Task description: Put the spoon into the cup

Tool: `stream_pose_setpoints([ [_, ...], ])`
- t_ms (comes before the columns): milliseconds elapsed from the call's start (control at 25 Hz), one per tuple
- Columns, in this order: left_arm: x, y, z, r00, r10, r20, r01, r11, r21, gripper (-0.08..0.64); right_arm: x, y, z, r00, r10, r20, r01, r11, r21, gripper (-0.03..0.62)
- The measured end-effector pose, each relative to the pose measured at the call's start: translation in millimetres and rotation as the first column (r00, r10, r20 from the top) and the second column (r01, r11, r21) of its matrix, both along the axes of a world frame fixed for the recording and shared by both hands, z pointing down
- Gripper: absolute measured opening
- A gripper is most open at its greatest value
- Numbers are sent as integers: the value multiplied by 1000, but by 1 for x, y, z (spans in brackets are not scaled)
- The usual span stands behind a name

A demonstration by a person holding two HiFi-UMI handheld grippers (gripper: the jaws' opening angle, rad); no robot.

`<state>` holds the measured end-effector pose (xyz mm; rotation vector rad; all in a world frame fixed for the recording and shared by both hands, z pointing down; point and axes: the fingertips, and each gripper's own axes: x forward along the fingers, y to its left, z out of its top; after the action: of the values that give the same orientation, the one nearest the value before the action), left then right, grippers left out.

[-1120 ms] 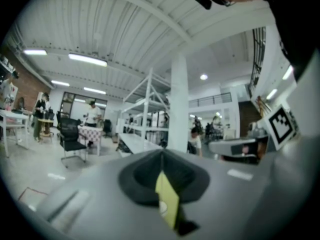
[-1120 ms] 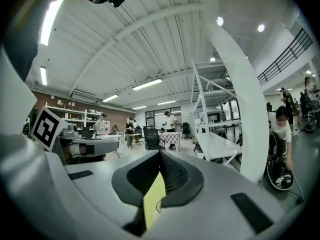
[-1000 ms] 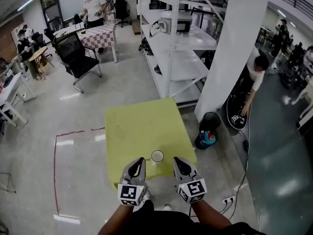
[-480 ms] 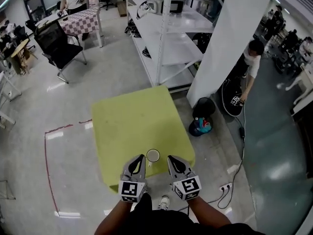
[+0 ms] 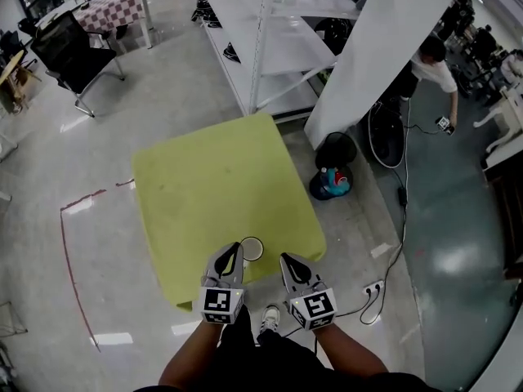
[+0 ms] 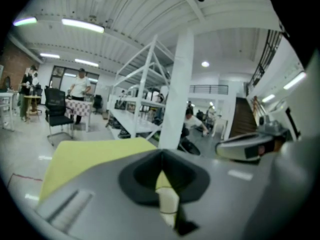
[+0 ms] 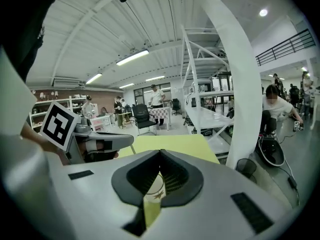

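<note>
A white cup stands upright near the front edge of the yellow-green table. My left gripper is shut with nothing in it, its tip just left of the cup. My right gripper is also shut and holds nothing, a little to the right of the cup and slightly nearer to me. In the right gripper view the cup shows low through the gap under the jaws. A pale shape low in the left gripper view looks like the same cup. No spoon shows in any view.
Beyond the table stand a white shelving rack and a white pillar. A black bin sits on the floor to the right of the table. A power strip lies by the table's near right corner. Red tape marks the floor on the left.
Both grippers have sunk towards the table's front edge, staying either side of the cup. The head view has tilted further down. The cup has not moved.
</note>
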<state>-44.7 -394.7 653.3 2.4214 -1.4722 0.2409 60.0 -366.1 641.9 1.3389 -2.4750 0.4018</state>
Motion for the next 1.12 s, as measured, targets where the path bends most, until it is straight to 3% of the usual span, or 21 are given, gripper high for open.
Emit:
stream_pose_setpoints([
  [240,9,-2,29,1000,7,-21,-8,998,-59,8,4,7,26,1000,20,-8,-20,998,-60,6],
  [600,19,-6,59,998,35,-57,-42,992,-115,11,6,11,36,999,29,-21,-31,996,-82,6],
  [800,17,-5,58,996,32,-83,-43,991,-129,121,7,7,30,999,39,-14,-40,997,-67,6],
  [1120,6,2,34,997,15,-78,-22,996,-89,141,5,3,7,999,38,7,-38,999,-12,6],
])
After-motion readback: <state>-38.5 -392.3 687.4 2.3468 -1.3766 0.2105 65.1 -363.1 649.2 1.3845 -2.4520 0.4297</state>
